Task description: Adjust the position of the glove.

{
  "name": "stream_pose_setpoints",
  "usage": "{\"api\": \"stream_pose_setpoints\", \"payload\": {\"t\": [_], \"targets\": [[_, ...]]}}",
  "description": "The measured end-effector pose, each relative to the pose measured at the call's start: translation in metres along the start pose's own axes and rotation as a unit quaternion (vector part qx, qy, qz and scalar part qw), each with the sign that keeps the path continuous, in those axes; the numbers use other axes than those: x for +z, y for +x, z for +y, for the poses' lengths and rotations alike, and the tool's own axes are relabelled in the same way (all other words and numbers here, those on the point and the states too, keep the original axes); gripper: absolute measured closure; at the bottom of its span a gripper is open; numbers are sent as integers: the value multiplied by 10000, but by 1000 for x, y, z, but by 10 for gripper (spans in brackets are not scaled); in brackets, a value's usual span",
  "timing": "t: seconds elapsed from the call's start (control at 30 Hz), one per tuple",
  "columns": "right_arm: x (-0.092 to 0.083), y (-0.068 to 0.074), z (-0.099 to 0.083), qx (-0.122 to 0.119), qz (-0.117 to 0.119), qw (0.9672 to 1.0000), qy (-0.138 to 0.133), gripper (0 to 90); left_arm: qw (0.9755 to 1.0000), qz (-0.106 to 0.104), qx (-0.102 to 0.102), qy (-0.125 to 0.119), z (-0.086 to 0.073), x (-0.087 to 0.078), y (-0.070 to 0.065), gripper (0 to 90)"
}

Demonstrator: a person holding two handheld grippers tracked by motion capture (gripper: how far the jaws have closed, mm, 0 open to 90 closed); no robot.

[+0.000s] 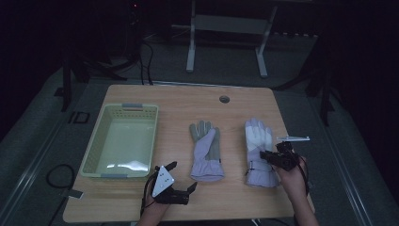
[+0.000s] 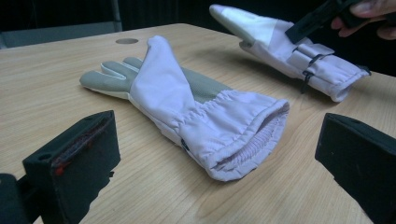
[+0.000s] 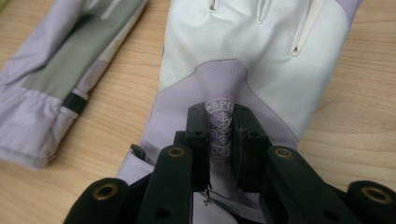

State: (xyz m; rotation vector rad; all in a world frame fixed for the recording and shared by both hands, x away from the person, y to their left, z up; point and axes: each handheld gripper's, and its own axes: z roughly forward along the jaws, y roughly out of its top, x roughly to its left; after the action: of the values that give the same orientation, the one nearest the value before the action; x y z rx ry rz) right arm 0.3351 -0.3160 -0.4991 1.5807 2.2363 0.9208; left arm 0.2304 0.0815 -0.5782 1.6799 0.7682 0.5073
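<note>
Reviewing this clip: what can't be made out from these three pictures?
- Right gripper view: the badge lettering on the right glove is cut short by the right hand-held gripper, whose jaws pinch a fold there.
- Left gripper view: the inside of the left glove is dark behind its cuff opening.
- High view: the basket wall pattern is too small and dim; the far room is in darkness.

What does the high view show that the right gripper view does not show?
The high view alone has the pale green basket, the whole table and the left gripper, open and apart from the gloves. The right gripper view alone has the snowflake badge pinched in the right gripper. Both have the right glove and the left glove.
</note>
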Motion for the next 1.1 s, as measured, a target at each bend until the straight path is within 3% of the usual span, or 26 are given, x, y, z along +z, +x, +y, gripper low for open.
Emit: {"api": "stream_pose_setpoints", "payload": {"t": [0.27, 0.57, 0.73, 0.9, 0.97, 1.03, 1.1], "targets": [[24, -3, 2, -73, -42, 9997, 246, 778, 10000, 0, -1, 7, 0, 0, 0, 0], [38, -10, 7, -70, -22, 9997, 254, 754, 10000, -5, -1, 9, 0, 0, 0, 0], [41, -10, 8, -136, -24, 9995, 279, 728, 10000, -18, -4, 12, 0, 0, 0, 0], [29, -11, 10, -155, 78, 9998, 91, 606, 10000, -17, -7, 10, 0, 0, 0, 0], [23, -12, 12, -324, 177, 9993, -30, 543, 10000, -22, -7, 9, 0, 0, 1, 0], [17, -14, 14, -769, 207, 9967, -136, 516, 10000, -24, -16, 1, 0, 0, 0, 0], [16, -15, 14, -856, 250, 9959, -143, 514, 10000, -21, -10, 10, 0, 1, 0, 0]]}}
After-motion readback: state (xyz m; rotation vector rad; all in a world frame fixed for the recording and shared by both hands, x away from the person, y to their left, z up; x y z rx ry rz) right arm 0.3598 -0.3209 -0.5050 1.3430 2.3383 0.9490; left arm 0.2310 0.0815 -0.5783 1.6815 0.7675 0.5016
